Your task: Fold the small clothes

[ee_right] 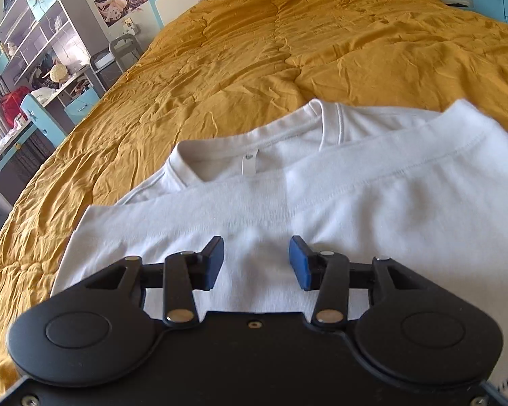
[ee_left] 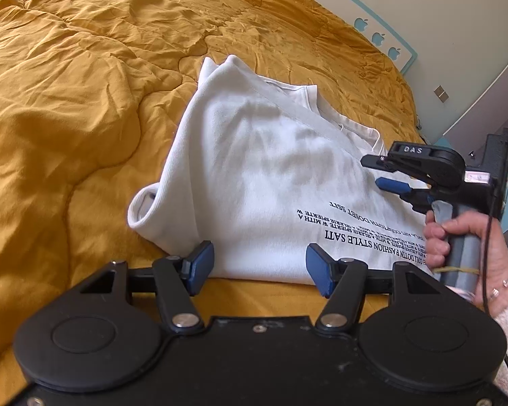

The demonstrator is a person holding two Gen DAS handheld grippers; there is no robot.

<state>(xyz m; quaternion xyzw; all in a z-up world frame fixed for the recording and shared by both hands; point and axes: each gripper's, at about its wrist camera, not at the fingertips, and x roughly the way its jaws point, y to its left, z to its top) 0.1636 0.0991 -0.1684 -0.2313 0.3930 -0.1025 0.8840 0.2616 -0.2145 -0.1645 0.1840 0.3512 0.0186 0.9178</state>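
Note:
A white t-shirt (ee_left: pixel 254 176) with black printed text lies partly folded on the mustard quilt (ee_left: pixel 67 108); one side is folded over the body and a sleeve opening shows at its left. My left gripper (ee_left: pixel 259 267) is open, its blue pads at the shirt's near edge, holding nothing. My right gripper (ee_left: pixel 377 172) hovers over the shirt's right side, jaws apart, held by a hand. In the right wrist view the right gripper (ee_right: pixel 255 262) is open just above the shirt (ee_right: pixel 355 203), whose collar and neck label (ee_right: pixel 249 164) lie ahead.
The quilt (ee_right: pixel 254 50) covers the whole bed. A white and blue headboard (ee_left: pixel 382 34) stands at the far edge. Shelves and a blue desk (ee_right: pixel 34 77) stand beside the bed on the left of the right wrist view.

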